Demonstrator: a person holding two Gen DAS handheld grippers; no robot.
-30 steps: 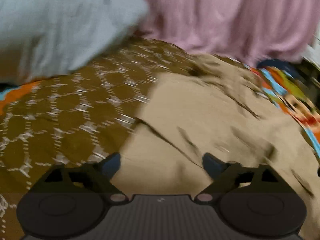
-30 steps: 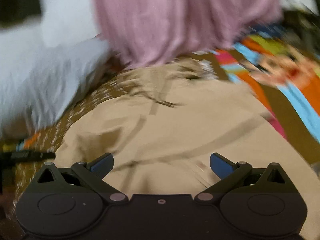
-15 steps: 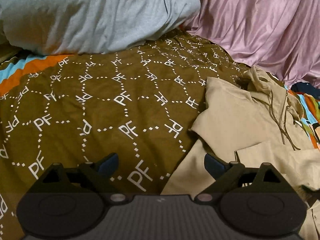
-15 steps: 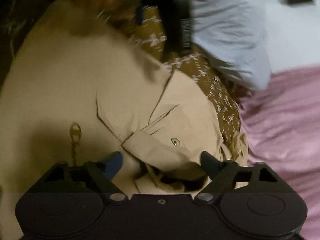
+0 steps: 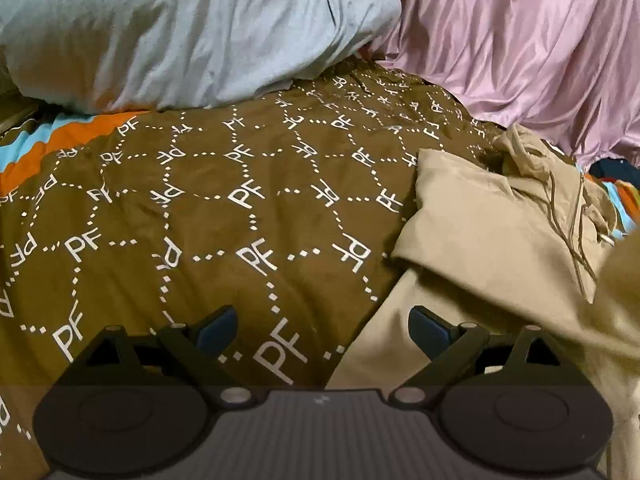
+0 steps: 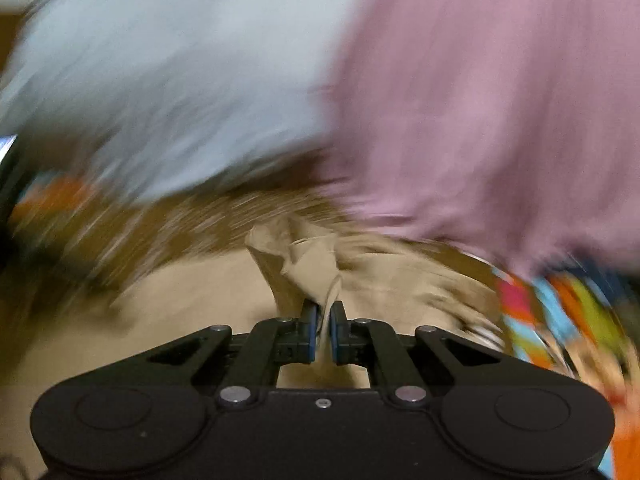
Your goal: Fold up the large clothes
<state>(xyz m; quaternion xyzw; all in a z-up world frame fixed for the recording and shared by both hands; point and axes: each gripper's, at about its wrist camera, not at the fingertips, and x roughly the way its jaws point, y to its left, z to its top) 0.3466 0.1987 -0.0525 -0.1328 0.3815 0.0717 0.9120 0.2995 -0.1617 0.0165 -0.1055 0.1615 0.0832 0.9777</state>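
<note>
Brown bedspread [image 5: 240, 220] is lying under a grey pillow [image 5: 192, 32] and pink sheet [image 5: 520, 48]. I am holding my left tool [image 5: 322, 322] spread wide, empty, while my right tool [image 6: 323, 312] is pinching a fold of the tan garment [image 5: 480, 232] lying at right.

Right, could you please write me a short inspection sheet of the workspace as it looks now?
Surface: brown bedspread with white PF lettering.
Job's things: tan hooded garment, spread at the right, partly folded, drawstrings loose.
Clutter: grey-blue pillow, pink satin cloth, colourful printed fabric.
Grippers: left tool open over the bedspread, holding nothing; right tool shut on a bunch of the garment.
Cables: nothing seen.
Surroundings: right view heavily blurred; little else readable.
</note>
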